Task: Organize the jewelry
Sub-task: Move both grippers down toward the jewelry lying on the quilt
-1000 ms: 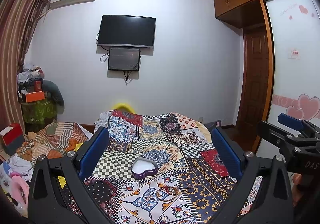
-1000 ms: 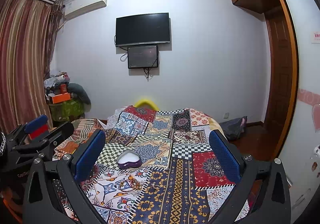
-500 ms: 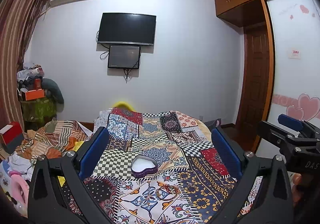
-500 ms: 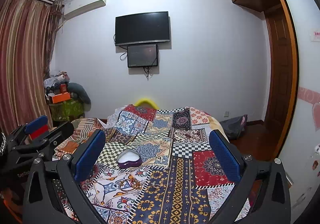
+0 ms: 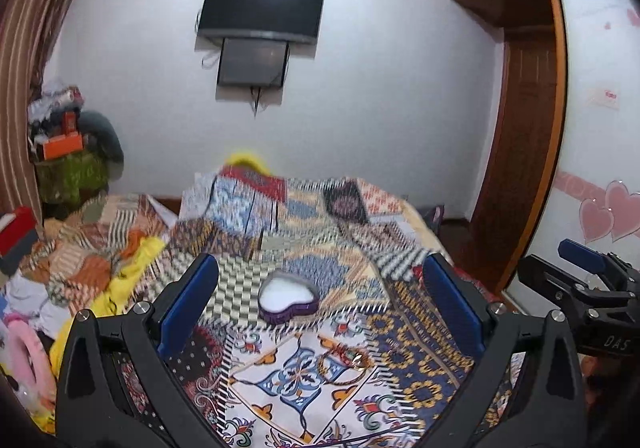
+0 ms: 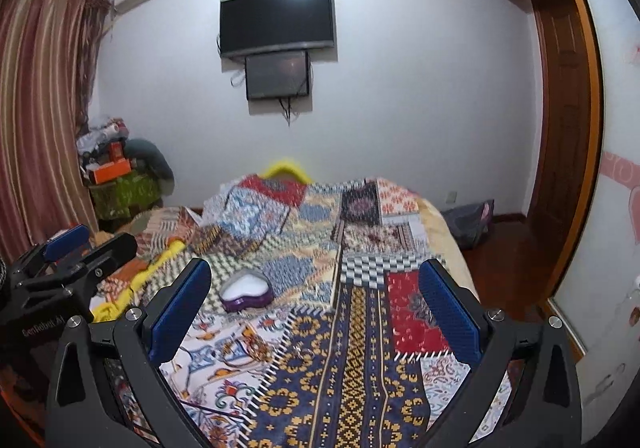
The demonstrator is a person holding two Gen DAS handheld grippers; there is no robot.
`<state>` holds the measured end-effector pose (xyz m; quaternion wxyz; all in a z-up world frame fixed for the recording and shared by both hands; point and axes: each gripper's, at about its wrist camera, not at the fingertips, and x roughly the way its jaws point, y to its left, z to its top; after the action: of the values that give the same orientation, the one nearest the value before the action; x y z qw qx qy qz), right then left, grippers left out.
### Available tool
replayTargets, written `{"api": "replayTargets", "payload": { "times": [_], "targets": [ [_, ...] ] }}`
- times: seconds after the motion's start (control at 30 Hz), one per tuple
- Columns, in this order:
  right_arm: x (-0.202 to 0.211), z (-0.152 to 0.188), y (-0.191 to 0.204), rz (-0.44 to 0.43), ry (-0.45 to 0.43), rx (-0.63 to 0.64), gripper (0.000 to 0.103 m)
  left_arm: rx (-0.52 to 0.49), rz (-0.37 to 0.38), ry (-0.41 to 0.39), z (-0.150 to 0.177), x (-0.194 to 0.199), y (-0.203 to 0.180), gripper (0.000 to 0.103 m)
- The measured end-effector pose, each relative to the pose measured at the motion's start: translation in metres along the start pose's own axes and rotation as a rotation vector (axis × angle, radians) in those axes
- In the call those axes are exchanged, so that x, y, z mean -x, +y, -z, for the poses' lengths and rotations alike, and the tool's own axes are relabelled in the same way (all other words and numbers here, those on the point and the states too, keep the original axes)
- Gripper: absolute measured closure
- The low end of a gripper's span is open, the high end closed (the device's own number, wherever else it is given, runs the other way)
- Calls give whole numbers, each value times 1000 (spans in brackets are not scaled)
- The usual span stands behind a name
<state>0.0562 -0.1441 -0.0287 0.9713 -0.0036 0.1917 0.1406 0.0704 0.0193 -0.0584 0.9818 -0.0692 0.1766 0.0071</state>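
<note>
A purple heart-shaped box (image 5: 288, 298) lies open on the patchwork bedspread (image 5: 312, 388), its white lining showing. It also appears in the right wrist view, where the box (image 6: 246, 290) is left of centre. Nearer than the box, a small gold piece of jewelry (image 5: 352, 358) rests on the cloth, hard to tell from the pattern; gold jewelry (image 6: 258, 348) shows in the right wrist view too. My left gripper (image 5: 318, 272) is open above the bed, with nothing between its blue pads. My right gripper (image 6: 316, 272) is open and holds nothing as well.
A bed fills the room ahead, with rumpled cloths and clothes (image 5: 100, 268) heaped at its left. A TV (image 5: 262, 6) hangs on the far wall. A wooden door (image 6: 560, 152) and wardrobe stand at the right, and a cluttered stand (image 6: 120, 184) by the curtain.
Both views have tilted downward, so the box and the TV sit higher in frame. The left view is blurred from motion. Both grippers have stayed open.
</note>
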Motion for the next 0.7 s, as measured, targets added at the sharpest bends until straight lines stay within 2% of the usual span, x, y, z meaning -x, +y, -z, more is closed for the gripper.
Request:
{"api": "replayTargets", "payload": {
  "times": [0.17,0.3,0.43,0.57,0.7],
  "targets": [
    [-32,16,-8,15,99,-7,0,-16,-42,107,20,-41,9,1],
    [-55,32,-16,32,181,2,0,-26,-33,220,43,-72,16,11],
    [-74,51,-26,36,275,-4,0,-39,6,316,63,-95,19,17],
    [-86,64,-33,33,340,-1,1,-32,47,379,78,-108,19,22],
    [-94,70,-32,-4,372,4,6,-28,82,441,90,-121,19,38]
  ]
}}
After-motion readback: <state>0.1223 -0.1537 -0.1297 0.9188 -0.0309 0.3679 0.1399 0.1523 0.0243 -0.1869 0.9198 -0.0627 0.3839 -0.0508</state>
